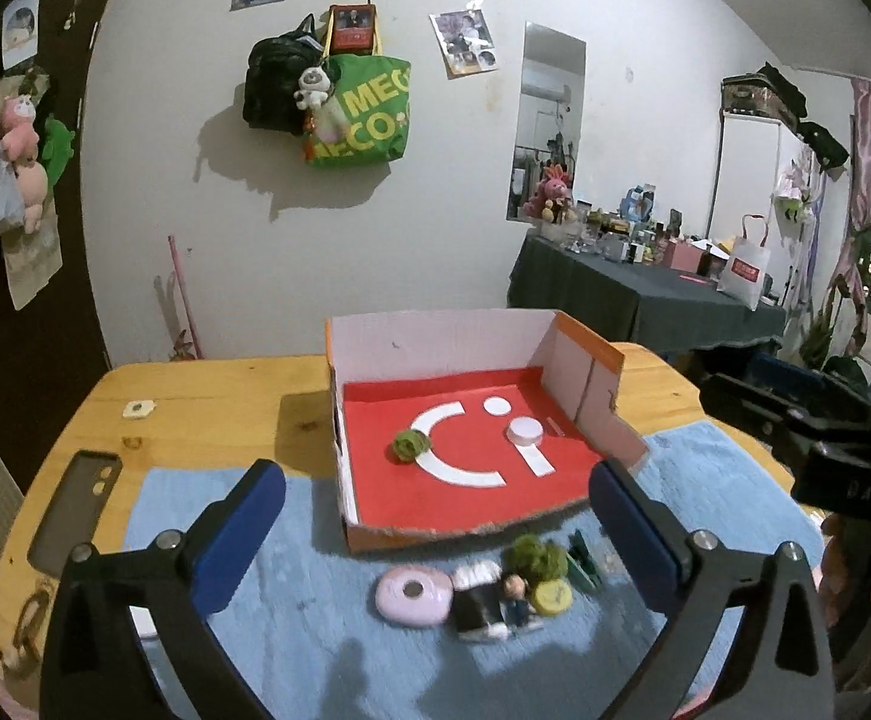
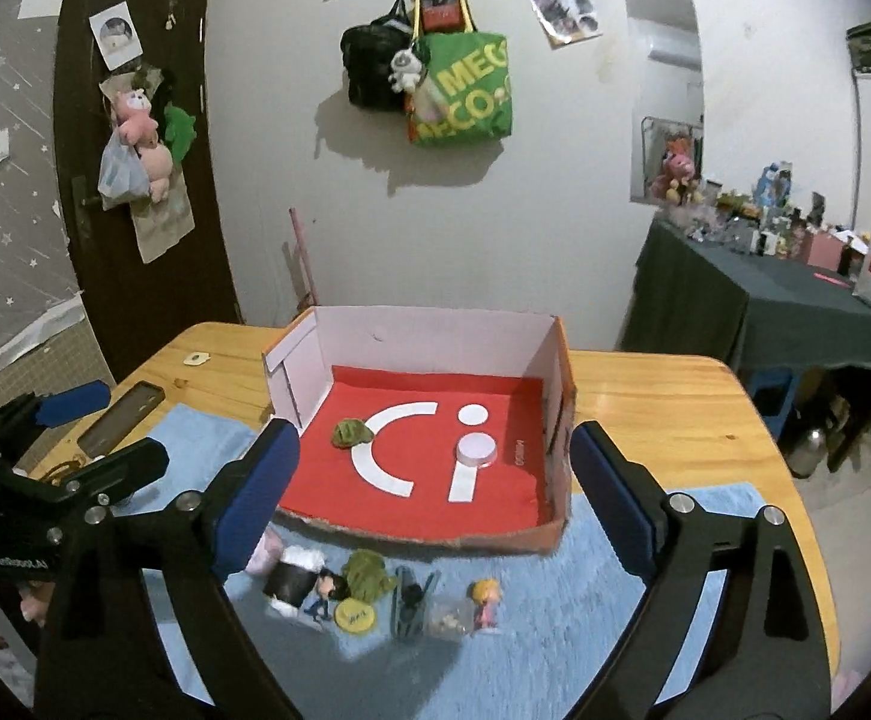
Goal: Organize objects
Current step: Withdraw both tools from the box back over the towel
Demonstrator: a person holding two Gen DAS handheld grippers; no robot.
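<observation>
An open cardboard box [image 1: 453,333] [image 2: 435,330] with a red floor stands on the wooden table. Inside lie a green fuzzy ball [image 1: 408,445] [image 2: 351,432] and a white round lid [image 1: 525,431] [image 2: 476,449]. In front of the box, on a blue towel [image 1: 291,630] [image 2: 555,618], lies a row of small items: a pink round case [image 1: 414,594], a black-and-white roll [image 1: 476,600] [image 2: 290,585], a small dark-haired figure [image 1: 516,597] [image 2: 326,591], a yellow disc [image 1: 550,597] [image 2: 354,618], a green fuzzy piece [image 1: 536,558] [image 2: 366,576], a dark clip [image 2: 411,600] and a blonde figure [image 2: 486,603]. My left gripper [image 1: 435,516] and right gripper [image 2: 435,480] both stand open and empty above the row.
A phone case [image 1: 75,516] [image 2: 120,417] lies on the table at the left, with a small white piece [image 1: 137,409] [image 2: 197,358] beyond it. A dark-clothed side table [image 1: 633,288] [image 2: 765,300] crowded with bottles stands at the right. Bags [image 1: 357,114] hang on the wall behind.
</observation>
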